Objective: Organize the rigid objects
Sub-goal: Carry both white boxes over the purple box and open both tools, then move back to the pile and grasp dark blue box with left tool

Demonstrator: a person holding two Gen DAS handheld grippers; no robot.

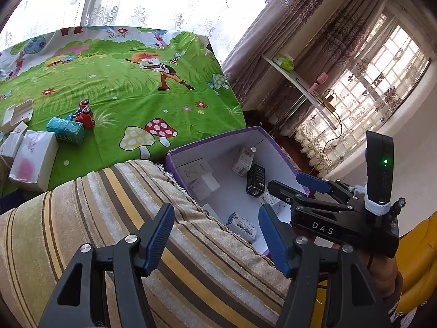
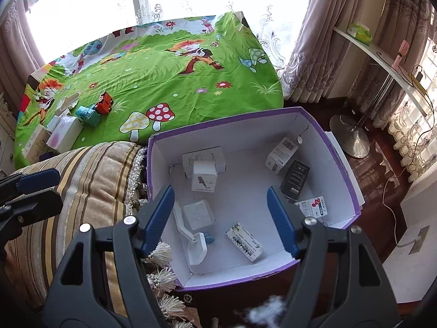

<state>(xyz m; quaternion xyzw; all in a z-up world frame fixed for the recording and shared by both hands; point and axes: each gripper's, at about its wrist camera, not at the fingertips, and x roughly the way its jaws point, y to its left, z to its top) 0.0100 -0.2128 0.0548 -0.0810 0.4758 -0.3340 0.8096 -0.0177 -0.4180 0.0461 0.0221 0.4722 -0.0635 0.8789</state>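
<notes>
Both grippers, left (image 1: 215,235) and right (image 2: 221,218), are released and hold nothing. The bin (image 2: 355,191) holds several cartons; more boxes (image 2: 65,134) remain far left on the sheet (image 2: 174,87) (light, stiff, likely; grip flat sides).

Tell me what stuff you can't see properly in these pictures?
- Boxes on the green cloth: left wrist view, the frame edge cuts off some at the left.
- Purple box: left wrist view, the striped cushion and right tool hide its near part.
- Black box: right wrist view, print too small to read.
- Left tool: right wrist view, mostly cut off.
</notes>
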